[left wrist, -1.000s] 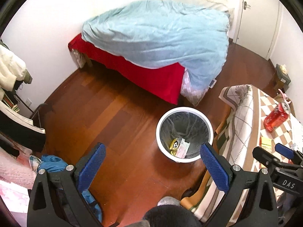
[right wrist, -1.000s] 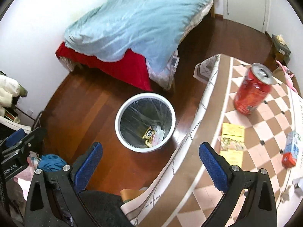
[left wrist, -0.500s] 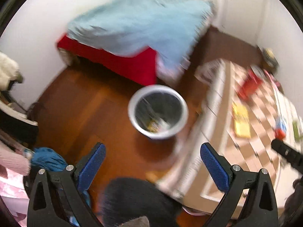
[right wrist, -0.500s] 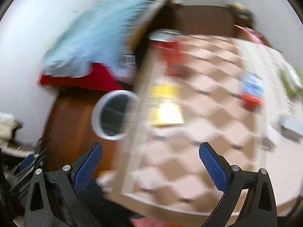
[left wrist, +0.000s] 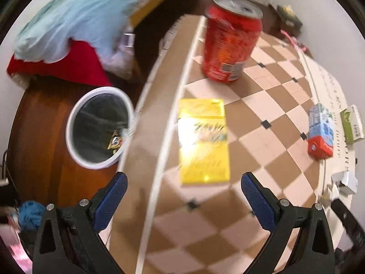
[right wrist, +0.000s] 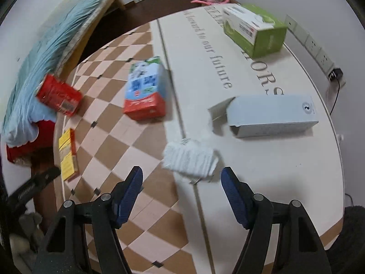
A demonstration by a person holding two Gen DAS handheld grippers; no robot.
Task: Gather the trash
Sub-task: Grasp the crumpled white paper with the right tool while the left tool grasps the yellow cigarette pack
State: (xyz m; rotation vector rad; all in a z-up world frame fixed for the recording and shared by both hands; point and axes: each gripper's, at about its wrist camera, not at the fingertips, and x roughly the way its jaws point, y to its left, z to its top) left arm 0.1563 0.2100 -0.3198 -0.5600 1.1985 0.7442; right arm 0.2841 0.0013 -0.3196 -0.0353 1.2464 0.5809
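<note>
My left gripper [left wrist: 182, 191] is open above the checkered table, just short of a flat yellow packet [left wrist: 203, 140]. A red soda can [left wrist: 230, 38] stands upright beyond the packet. The white trash bin [left wrist: 98, 123] sits on the floor left of the table with some wrappers inside. My right gripper [right wrist: 182, 182] is open over the table, just in front of a crumpled white tissue [right wrist: 190, 159]. A red-and-blue carton [right wrist: 146, 89] lies ahead to the left, and an open grey box [right wrist: 271, 116] lies to the right. The can [right wrist: 59, 98] and the yellow packet [right wrist: 66, 154] show at far left.
A green tissue box [right wrist: 253, 29] stands at the table's far side near wall sockets [right wrist: 317, 50]. A bed with a blue duvet [left wrist: 75, 18] and red sheet lies beyond the bin. A blue cloth [left wrist: 30, 212] lies on the wooden floor.
Both grippers have swung right from over the floor and bin to over the table. The left now faces the yellow packet, the right the white tissue. Both stayed open.
</note>
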